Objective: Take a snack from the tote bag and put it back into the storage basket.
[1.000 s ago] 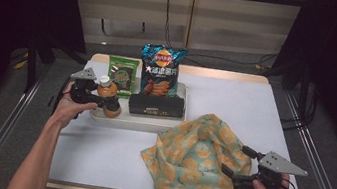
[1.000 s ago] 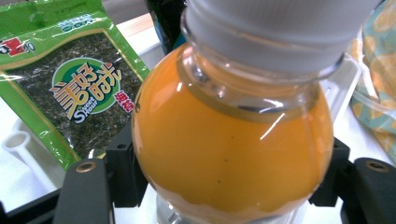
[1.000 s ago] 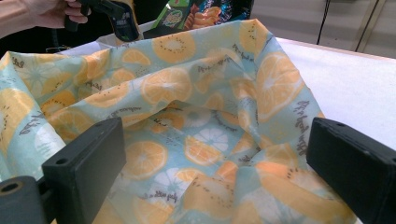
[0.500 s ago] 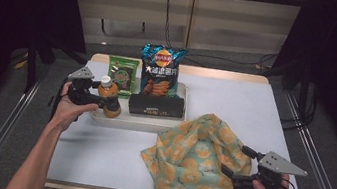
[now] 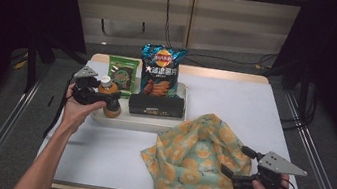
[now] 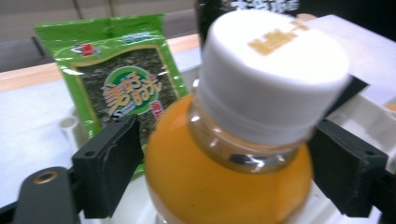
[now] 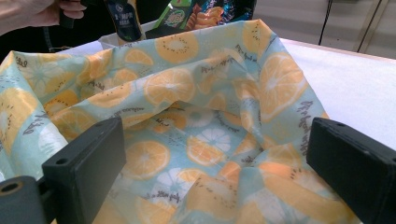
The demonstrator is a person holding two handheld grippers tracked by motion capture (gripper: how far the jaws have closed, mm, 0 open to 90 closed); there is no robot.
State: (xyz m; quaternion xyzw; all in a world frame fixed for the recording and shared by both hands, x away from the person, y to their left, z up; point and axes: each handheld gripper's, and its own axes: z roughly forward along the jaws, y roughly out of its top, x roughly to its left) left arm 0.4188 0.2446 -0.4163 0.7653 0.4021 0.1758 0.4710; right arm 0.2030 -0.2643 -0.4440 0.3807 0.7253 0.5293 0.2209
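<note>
A bottle of orange drink (image 5: 112,100) with a white cap (image 6: 273,70) stands on the left end of a white tray (image 5: 127,121). My left gripper (image 5: 106,96) reaches in from the left, and the bottle (image 6: 224,182) sits between its jaws. These have just been closing slightly, with a thin gap at the left pad (image 6: 112,168), so it is open. My right gripper (image 5: 240,162) is open at the right edge of an orange-patterned cloth bag (image 5: 192,159), whose mouth (image 7: 187,112) lies ahead of the wide jaws (image 7: 215,163).
A green seaweed pack (image 5: 122,72) and a blue chips bag (image 5: 161,70) stand at the back of the tray, with a black box (image 5: 157,107) lying in front of them. White tabletop (image 5: 236,99) stretches to the right of the tray.
</note>
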